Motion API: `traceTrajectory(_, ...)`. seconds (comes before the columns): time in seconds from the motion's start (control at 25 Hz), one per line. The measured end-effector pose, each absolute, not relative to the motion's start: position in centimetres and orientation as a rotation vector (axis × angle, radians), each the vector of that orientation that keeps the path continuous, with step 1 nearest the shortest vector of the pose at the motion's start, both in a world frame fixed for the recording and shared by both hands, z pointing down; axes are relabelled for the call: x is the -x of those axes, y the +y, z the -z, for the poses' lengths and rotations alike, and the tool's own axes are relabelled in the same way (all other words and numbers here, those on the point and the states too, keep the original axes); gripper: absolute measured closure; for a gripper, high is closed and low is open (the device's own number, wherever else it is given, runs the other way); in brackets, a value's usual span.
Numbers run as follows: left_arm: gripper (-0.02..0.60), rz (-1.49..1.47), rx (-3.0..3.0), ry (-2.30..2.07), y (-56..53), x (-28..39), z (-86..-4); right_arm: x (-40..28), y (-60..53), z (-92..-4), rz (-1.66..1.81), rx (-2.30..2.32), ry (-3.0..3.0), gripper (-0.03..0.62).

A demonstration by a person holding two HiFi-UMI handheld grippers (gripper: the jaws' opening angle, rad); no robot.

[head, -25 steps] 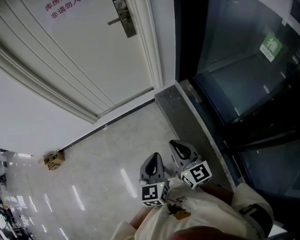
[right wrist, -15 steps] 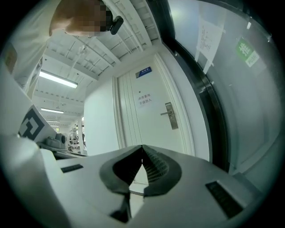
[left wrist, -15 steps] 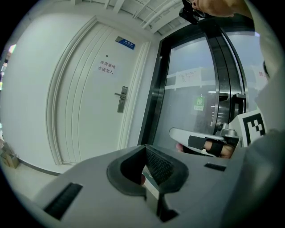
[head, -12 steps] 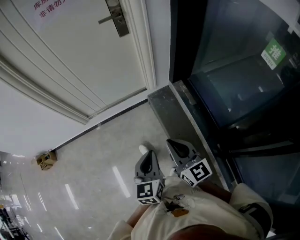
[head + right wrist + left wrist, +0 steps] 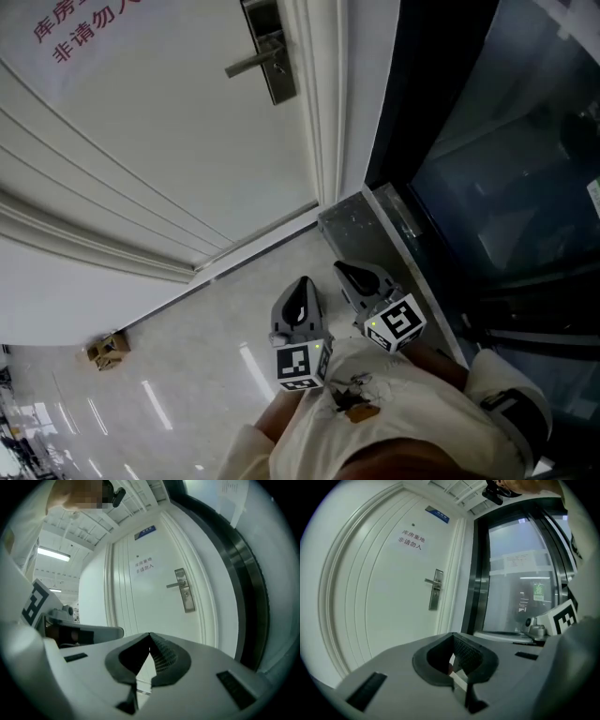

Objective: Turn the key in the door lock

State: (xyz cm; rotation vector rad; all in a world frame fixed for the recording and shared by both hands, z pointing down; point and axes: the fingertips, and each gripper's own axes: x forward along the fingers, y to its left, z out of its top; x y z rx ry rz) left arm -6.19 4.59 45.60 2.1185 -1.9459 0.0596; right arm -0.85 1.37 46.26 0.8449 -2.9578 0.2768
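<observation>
Ahead, a white panelled door (image 5: 169, 141) filled the far left of the scene, with a dark glass wall (image 5: 506, 159) in a black frame standing just to its right. Below them a glossy pale floor (image 5: 234, 309) ran toward the person, and a grey speckled stone ledge (image 5: 370, 230) lay along the foot of the glass. At the near edge a light sleeve (image 5: 412, 412) reached out from the person. Both tools were held side by side over the floor, well short of the door. The left gripper (image 5: 302, 283) had its jaws drawn together; a small reddish speck sat in the gap behind its pads, too small to name. The right gripper (image 5: 342, 270), close beside the ledge, was likewise closed with nothing between its jaws. The door lock (image 5: 272, 56), a metal plate with a lever handle pointing left, was mounted at the door's right edge, far from both grippers. Whether a key sat in it was too small to tell. Red lettering (image 5: 80, 28) marked the door to the left of the lock. A cardboard scrap (image 5: 108, 349) lay on the floor at the far left.
</observation>
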Motion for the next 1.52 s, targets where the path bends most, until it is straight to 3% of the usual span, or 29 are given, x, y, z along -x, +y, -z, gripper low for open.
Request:
traceTrajectory(0.28, 0.575, 0.004, -2.095, -1.936, -5.8, 14.0, -44.0, 8.0, -9.4, -44.2, -0.248, -0.920, -2.938, 0.586)
traceTrajectory(0.6, 0.575, 0.015, -2.078, -1.920, -12.1, 14.4, -43.2, 10.2, -16.2, -42.1, -0.082, -0.920, -2.882, 0.585)
traceTrajectory(0.8, 0.575, 0.015, -2.104, -1.930, -13.9, 14.1, -42.6, 11.1, -22.2, -39.6, 0.198, -1.012, -2.808, 0.582)
traceTrajectory(0.92, 0.575, 0.012, -2.098, -1.935, -13.9, 14.4, -42.8, 12.1, -26.2, -38.0, 0.355, -1.118, -2.721, 0.479)
traceTrajectory(1.2, 0.575, 0.034, -2.081, -1.947, -14.5, 14.7, -42.7, 13.7, -33.5, -34.3, 0.571, -1.267, -2.585, 0.448)
traceTrajectory(1.44, 0.575, 0.027, -2.067, -1.967, -14.8, 15.0, -42.3, 15.9, -37.4, -34.4, 0.601, -1.238, -2.500, 0.448)
traceTrajectory(1.52, 0.575, 0.024, -2.063, -1.975, -15.0, 15.3, -42.3, 16.5, -38.2, -34.6, 0.596, -1.226, -2.484, 0.488)
